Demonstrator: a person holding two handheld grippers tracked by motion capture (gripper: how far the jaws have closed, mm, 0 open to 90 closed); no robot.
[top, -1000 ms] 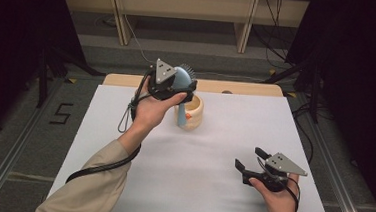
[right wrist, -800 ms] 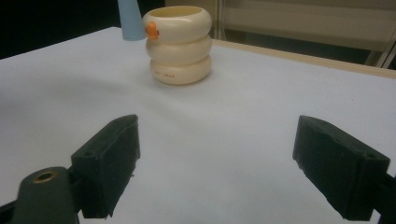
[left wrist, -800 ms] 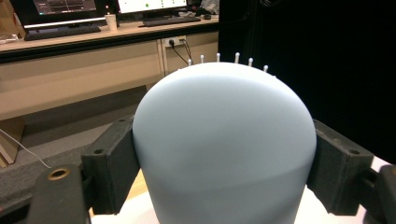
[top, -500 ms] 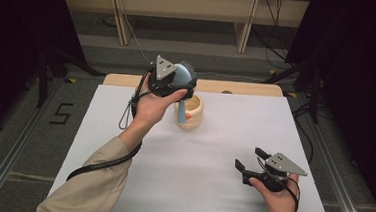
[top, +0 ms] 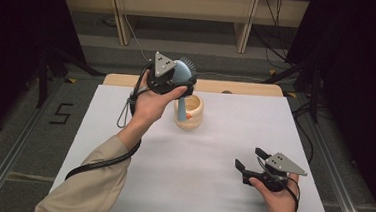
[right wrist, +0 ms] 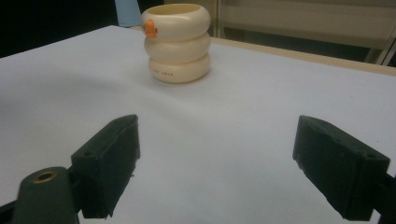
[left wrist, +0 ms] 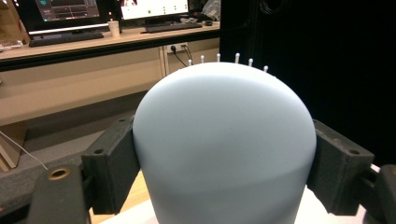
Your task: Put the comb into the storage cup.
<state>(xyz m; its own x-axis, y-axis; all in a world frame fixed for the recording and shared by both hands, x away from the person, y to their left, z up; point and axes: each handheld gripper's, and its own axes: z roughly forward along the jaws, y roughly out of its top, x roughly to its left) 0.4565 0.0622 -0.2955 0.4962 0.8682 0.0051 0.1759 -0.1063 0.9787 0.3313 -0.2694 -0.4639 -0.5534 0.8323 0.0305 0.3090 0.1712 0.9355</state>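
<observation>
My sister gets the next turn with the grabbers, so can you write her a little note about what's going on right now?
Left gripper: shut on the blue hairbrush by its head, held up over the far middle of the table, handle pointing down into the cream ringed cup.
Right gripper: open, holding nothing, low over the near right part of the table.
Done: the brush is picked up and its handle sits at the cup's mouth.
Left, probably: lower the brush in, let go, pull the hand away.
</observation>
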